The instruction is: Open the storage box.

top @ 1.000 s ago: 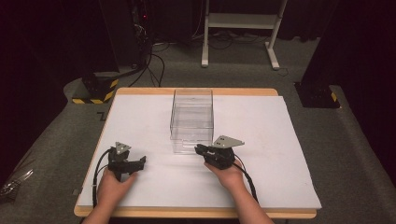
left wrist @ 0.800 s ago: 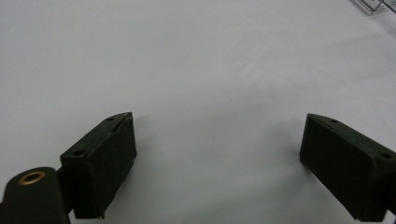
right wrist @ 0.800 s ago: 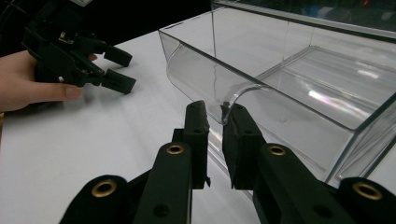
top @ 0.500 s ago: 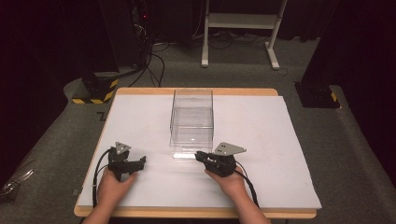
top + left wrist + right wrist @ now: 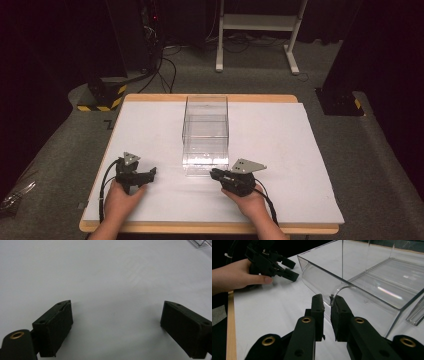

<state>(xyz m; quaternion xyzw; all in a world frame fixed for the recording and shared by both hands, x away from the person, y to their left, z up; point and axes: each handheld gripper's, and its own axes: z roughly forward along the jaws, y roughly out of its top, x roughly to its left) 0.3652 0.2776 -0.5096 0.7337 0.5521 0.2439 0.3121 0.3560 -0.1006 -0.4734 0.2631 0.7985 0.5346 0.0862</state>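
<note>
Your right tongs [image 5: 326,305] are clenched on the front lip of the clear plastic bin [image 5: 206,131] at table centre, left tongs [image 5: 150,173] released, so moving it remains.

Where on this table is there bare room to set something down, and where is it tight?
Free: the white table top right of the clear box, and the strip left of it. Tight: the near edge, where the left gripper rests open and the right gripper is shut on the box's front handle.
</note>
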